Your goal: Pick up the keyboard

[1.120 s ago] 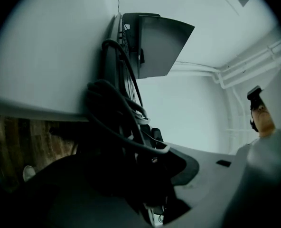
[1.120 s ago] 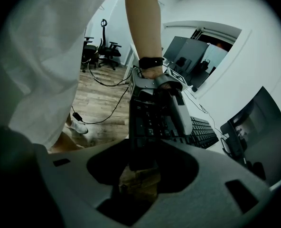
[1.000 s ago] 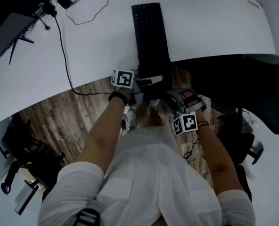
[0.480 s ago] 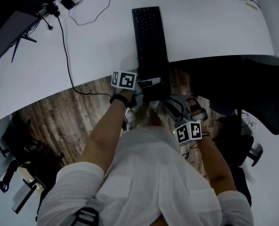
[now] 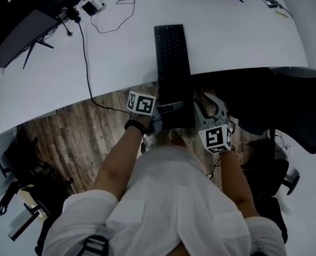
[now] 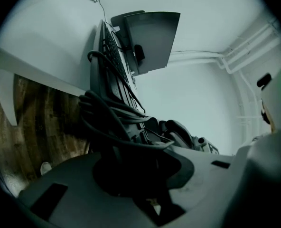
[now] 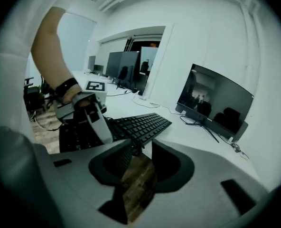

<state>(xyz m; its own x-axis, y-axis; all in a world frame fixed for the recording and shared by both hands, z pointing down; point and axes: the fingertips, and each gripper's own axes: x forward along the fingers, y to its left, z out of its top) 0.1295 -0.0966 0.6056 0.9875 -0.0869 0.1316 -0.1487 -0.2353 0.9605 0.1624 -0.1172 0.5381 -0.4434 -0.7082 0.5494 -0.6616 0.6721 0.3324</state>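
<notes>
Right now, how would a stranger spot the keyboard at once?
Find the curved white desk and follow its near edge to the middle. The keyboard is the long black slab of keys jutting over the wooden floor, unlike the thin cable and upright monitor nearby.

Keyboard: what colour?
The keyboard is black, keys and frame alike; the right gripper view shows it best.
</notes>
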